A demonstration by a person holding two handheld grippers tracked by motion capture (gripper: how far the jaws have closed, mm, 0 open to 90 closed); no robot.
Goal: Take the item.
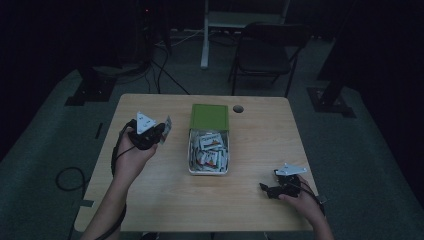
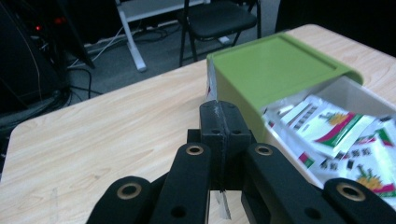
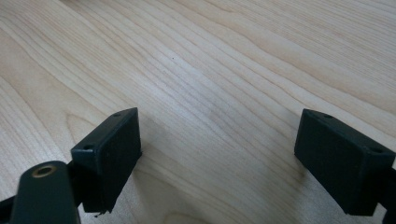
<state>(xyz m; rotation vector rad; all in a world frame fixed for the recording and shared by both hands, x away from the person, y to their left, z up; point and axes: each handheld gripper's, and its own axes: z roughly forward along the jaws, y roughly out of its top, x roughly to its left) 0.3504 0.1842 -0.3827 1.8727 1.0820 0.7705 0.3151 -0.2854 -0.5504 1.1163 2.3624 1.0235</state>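
- The wooden desk (image 1: 160, 195) carries a box near the middle, toward the far edge.
- The box (image 1: 209, 145) has a green lid (image 1: 210, 117) slid toward the far edge, leaving the white tray open on the near side.
- Many small printed sachets (image 1: 210, 150) lie heaped inside the tray.
- The left hand-held gripper (image 1: 162, 131) is held above the desk just to the left of the box, nearer the left edge, its jaws pressed together on one thin sachet (image 2: 211, 88) whose edge sticks up past the tips beside the green lid.
- The right hand-held gripper (image 1: 264, 189) rests low by the near right corner, well apart from the box, its jaws spread wide over bare wood with nothing between them.
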